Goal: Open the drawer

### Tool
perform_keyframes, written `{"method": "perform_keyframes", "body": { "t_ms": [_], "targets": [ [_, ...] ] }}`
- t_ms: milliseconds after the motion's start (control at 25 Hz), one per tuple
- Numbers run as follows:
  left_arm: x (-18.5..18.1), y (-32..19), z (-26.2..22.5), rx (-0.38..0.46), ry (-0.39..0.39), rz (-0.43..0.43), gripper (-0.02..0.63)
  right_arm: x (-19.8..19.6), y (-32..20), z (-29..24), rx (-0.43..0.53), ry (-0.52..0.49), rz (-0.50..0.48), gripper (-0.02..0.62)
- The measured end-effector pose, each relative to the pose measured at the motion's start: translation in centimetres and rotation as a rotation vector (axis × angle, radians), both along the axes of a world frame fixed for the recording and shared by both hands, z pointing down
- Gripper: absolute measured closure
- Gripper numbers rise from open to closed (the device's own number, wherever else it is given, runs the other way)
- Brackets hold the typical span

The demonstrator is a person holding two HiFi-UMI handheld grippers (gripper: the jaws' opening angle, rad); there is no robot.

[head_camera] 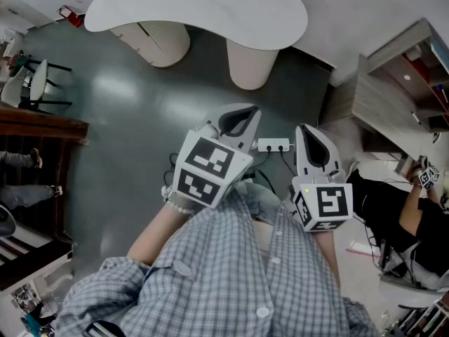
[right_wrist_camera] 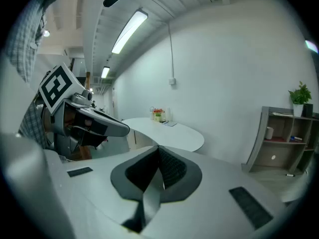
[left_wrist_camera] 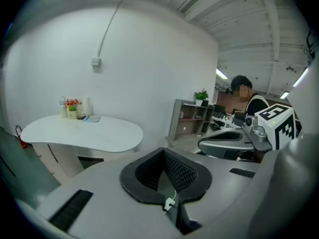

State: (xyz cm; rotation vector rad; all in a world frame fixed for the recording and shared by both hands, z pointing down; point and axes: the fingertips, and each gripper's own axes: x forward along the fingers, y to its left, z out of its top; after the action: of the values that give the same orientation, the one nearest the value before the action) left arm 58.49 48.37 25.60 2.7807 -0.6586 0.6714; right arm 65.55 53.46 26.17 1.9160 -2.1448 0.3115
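Both grippers are held close in front of the person's checked shirt (head_camera: 231, 272), above the grey floor. My left gripper (head_camera: 238, 121) (left_wrist_camera: 164, 169) is shut, its dark pads meeting with nothing between them. My right gripper (head_camera: 313, 146) (right_wrist_camera: 158, 169) is beside it, its pads also together and empty. Each shows in the other's view: the right gripper (left_wrist_camera: 234, 143) and the left gripper (right_wrist_camera: 94, 122). A grey open shelf unit (head_camera: 393, 97) (left_wrist_camera: 192, 118) (right_wrist_camera: 286, 133) stands by the wall to the right; a lower front on it bears a small round knob (right_wrist_camera: 273, 157). Neither gripper is near it.
A white kidney-shaped table (head_camera: 203, 9) (left_wrist_camera: 84, 131) (right_wrist_camera: 167, 131) on two ribbed pedestals stands ahead, with a small flower pot (left_wrist_camera: 73, 107) on it. A white power strip (head_camera: 273, 144) lies on the floor. A seated person (head_camera: 400, 213) is at the right, chairs (head_camera: 38, 83) at the left.
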Motion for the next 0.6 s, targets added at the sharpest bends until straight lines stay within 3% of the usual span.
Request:
{"method": "perform_keyframes", "body": {
  "t_ms": [600],
  "targets": [
    [0.08, 0.32, 0.88, -0.012, 0.014, -0.045, 0.6, 0.77, 0.67, 1.01, -0.006, -0.02, -0.004, 0.586]
  ]
}}
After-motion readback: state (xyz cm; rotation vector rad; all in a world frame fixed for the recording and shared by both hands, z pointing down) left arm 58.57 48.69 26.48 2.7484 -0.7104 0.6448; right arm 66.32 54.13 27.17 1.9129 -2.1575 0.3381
